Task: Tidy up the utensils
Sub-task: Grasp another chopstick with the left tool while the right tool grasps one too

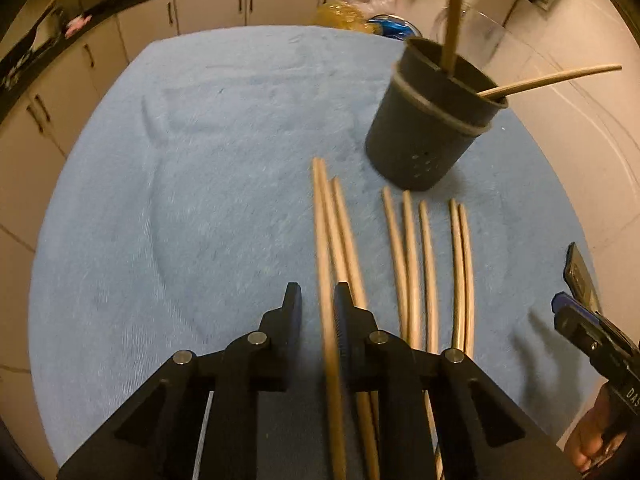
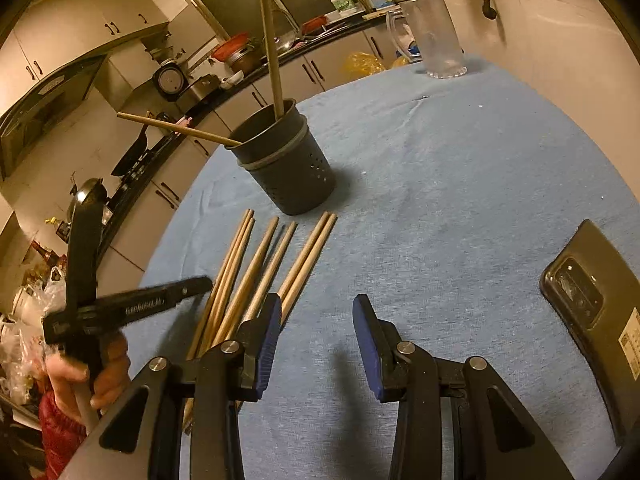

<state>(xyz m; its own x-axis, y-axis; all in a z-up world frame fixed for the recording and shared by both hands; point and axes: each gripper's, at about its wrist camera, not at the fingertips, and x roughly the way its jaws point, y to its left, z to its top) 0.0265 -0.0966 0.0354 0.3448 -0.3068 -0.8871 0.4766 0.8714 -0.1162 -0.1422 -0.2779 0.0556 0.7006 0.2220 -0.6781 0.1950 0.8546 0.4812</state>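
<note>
Left tongs (image 1: 316, 300) pinch one chopstick (image 1: 326, 280) at six o'clock of the holder (image 1: 424, 132); right tongs (image 2: 316, 320) stand spread, empty, over the bench (image 2: 440, 200).

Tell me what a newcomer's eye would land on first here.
The dark round perforated utensil holder standing on the blue cloth-covered table, two wooden chopsticks sticking out of it. Then the row of pale wooden chopsticks lying just in front of it, the left claw around the leftmost one.
</note>
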